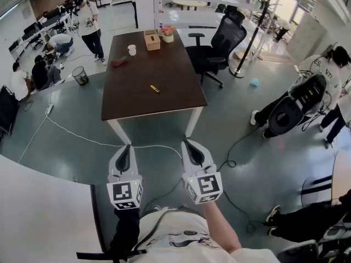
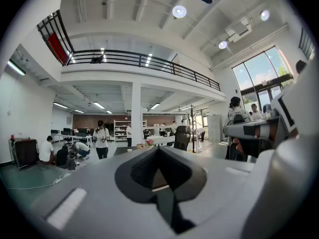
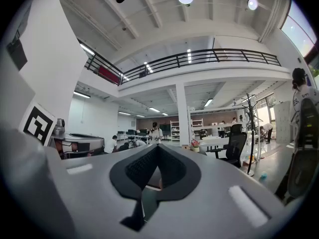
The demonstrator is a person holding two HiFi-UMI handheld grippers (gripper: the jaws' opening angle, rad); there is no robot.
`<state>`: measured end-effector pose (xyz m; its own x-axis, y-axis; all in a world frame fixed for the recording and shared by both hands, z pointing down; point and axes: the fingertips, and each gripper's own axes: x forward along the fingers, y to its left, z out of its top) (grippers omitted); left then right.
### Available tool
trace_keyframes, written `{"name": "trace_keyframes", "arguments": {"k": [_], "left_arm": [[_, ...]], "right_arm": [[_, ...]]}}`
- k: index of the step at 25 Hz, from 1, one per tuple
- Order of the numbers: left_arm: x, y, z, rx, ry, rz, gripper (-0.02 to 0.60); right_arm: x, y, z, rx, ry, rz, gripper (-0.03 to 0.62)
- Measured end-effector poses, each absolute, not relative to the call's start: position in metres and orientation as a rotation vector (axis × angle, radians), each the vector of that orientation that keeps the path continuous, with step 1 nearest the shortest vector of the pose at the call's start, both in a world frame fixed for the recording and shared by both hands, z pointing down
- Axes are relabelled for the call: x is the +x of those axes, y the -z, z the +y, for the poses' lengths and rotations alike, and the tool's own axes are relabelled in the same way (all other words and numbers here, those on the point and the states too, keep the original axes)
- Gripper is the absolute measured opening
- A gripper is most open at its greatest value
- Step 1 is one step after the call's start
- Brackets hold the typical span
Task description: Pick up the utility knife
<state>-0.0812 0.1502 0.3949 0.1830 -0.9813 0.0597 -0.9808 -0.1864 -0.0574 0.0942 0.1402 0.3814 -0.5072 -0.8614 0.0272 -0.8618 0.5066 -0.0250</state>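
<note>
Plainly, left hand-held gripper point(image 1: 128, 148) and right hand-held gripper point(image 1: 188, 144) are pressed together, empty — utility knife point(image 1: 155, 89) lies on the counter point(image 1: 164, 64), well apart. Arriving unspread, the jaws could shove it away — no grasp

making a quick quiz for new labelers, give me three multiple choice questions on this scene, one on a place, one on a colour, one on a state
1. Where is the knife?
A. on the floor
B. on the table
C. in a gripper

2. What colour is the knife, mainly?
A. yellow
B. blue
C. white

3. How do the jaws of the left gripper and right gripper stand?
A. both wide apart
B. both together, empty
C. one shut on the knife

Answers:
1 B: the head view shows it lying on the dark tabletop, far from both grippers.
2 A: its body shows yellow against the dark top.
3 B: each gripper view shows its jaws meeting with nothing between them.
</note>
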Motion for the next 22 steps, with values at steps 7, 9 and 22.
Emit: {"name": "trace_keyframes", "arguments": {"k": [7,9,22], "left_arm": [[-0.078,-0.400,0.151,-2.414,0.144,2.007,-0.003],[-0.078,-0.399,0.152,-2.411,0.148,2.009,-0.003],[-0.064,-0.411,0.161,-2.417,0.157,2.077,-0.003]], "right_arm": [[0.096,-0.385,0.140,1.546,-0.058,-2.716,-0.002],[0.097,-0.384,0.141,1.545,-0.060,-2.721,-0.002],[0.107,-0.395,0.145,1.458,-0.095,-2.764,0.002]]}}
